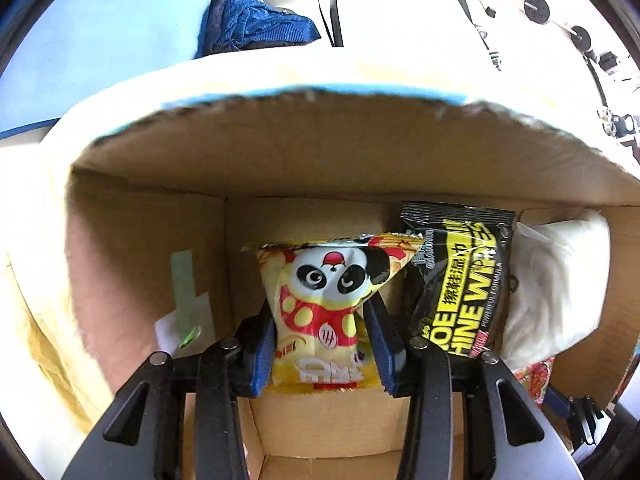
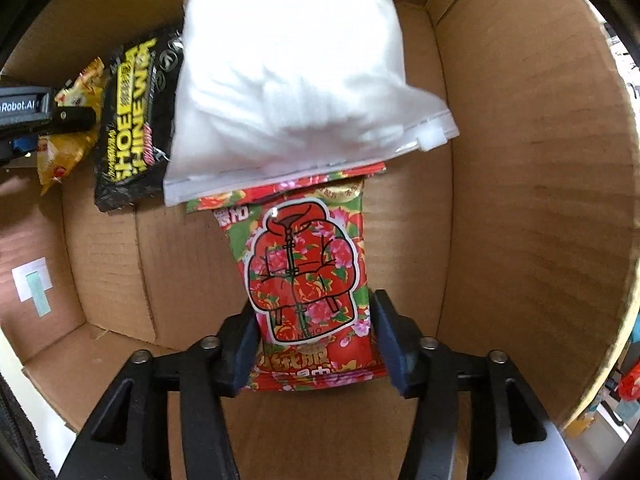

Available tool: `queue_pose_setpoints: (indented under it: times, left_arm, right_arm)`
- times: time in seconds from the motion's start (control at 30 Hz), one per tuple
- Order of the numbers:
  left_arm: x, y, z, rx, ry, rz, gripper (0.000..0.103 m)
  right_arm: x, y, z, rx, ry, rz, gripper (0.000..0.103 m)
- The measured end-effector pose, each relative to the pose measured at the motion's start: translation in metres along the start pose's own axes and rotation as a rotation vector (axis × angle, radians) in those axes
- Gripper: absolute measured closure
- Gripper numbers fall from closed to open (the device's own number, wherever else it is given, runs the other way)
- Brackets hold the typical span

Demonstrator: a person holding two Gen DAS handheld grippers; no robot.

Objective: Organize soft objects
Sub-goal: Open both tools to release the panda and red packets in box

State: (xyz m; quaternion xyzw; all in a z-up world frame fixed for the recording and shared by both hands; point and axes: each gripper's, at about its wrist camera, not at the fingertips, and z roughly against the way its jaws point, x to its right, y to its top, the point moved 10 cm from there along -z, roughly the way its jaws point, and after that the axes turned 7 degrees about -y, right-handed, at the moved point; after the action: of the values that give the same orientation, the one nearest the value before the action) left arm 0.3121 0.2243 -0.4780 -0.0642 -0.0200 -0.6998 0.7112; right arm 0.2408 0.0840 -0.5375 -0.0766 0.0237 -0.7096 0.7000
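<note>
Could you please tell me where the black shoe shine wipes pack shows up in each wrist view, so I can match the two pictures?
Left wrist view: the black shoe shine wipes pack stands right of centre.
Right wrist view: the same pack lies upper left.
Shared landmark: the white zip bag right next to it.

A yellow panda packet [image 1: 320, 308] is seen upright on the floor of the box [image 1: 328, 152], its crimped top edge tilted. Just beside it, a black wipes pack [image 1: 460, 280] is laid flat. Against that pack, a white zip bag [image 2: 296, 72] is rested, its zipper edge overlapping the top of a red floral packet [image 2: 304, 280], which is laid flat mid-box.
</note>
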Motion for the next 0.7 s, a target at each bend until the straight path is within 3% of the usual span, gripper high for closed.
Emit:
queue_pose_setpoints:
  times: [0.3, 0.37, 0.43, 0.57, 0.6, 0.67, 0.7]
  left_arm:
    - [0.007, -0.014, 0.043, 0.075, -0.007, -0.005, 0.064]
    - [0.008, -0.022, 0.057, 0.113, -0.013, -0.003, 0.064]
    - [0.013, -0.036, 0.070, 0.143, -0.034, 0.002, 0.064]
    - [0.026, -0.063, 0.097, 0.205, -0.048, 0.002, 0.063]
    - [0.029, -0.071, 0.105, 0.224, -0.047, 0.000, 0.060]
    - [0.031, -0.082, 0.117, 0.264, -0.049, -0.002, 0.034]
    - [0.031, -0.085, 0.121, 0.277, -0.048, -0.002, 0.028]
  right_arm:
    - [0.006, 0.000, 0.039, 0.057, 0.023, -0.008, 0.027]
    - [0.007, -0.001, 0.049, 0.072, 0.033, -0.013, 0.011]
    - [0.007, -0.002, 0.060, 0.095, 0.047, -0.017, 0.003]
    - [0.010, -0.007, 0.080, 0.134, 0.037, 0.004, 0.003]
    - [0.011, -0.009, 0.084, 0.144, 0.034, 0.010, 0.002]
    - [0.010, -0.009, 0.097, 0.162, 0.032, 0.014, 0.000]
    - [0.011, -0.012, 0.103, 0.169, 0.036, 0.016, 0.000]
